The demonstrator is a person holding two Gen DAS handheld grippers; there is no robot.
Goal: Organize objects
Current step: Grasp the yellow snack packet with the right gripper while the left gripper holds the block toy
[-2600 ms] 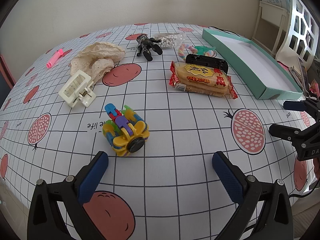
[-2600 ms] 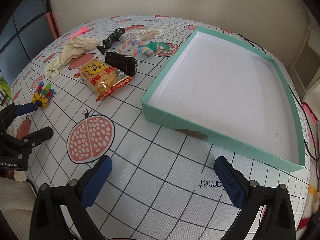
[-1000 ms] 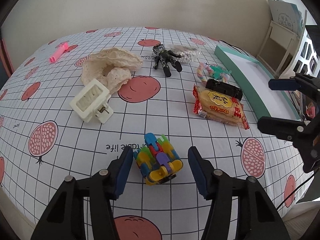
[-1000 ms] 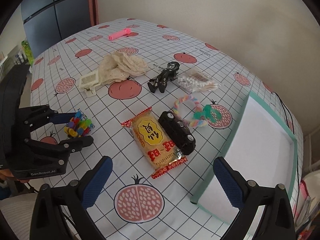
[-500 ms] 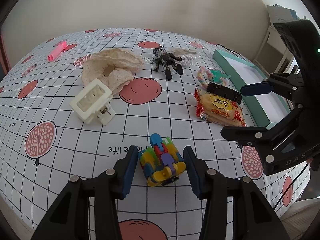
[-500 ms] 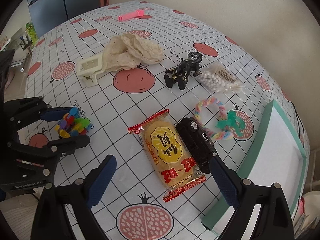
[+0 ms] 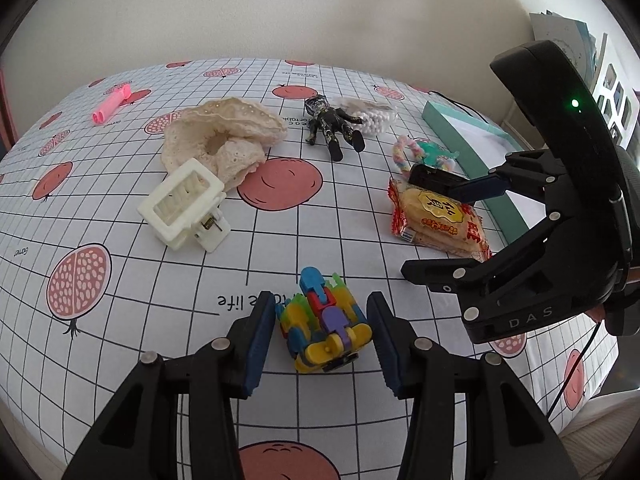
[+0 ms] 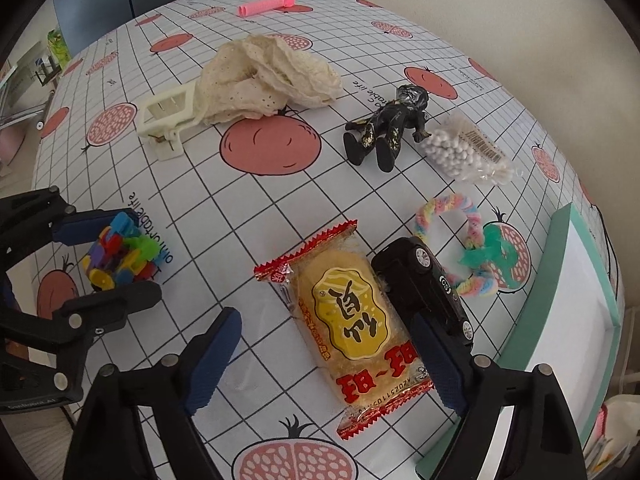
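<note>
our left gripper (image 7: 322,330) has narrowed around the colourful block toy (image 7: 324,324), pads close beside it but not yet clamped. our right gripper (image 8: 326,360), jaws apart, has swung from the teal box (image 8: 560,276) over the snack packet (image 8: 352,320); both grasps look imminent.

"DAS" on right gripper (image 7: 448,236); "life" on tablecloth (image 7: 120,292)

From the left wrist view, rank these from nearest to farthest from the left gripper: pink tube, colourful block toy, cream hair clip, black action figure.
1. Colourful block toy: between the fingers of the left gripper.
2. Cream hair clip: ahead, to the left.
3. Black action figure: farther ahead, slightly right, beside the bead bag.
4. Pink tube: far left corner of the table.
</note>
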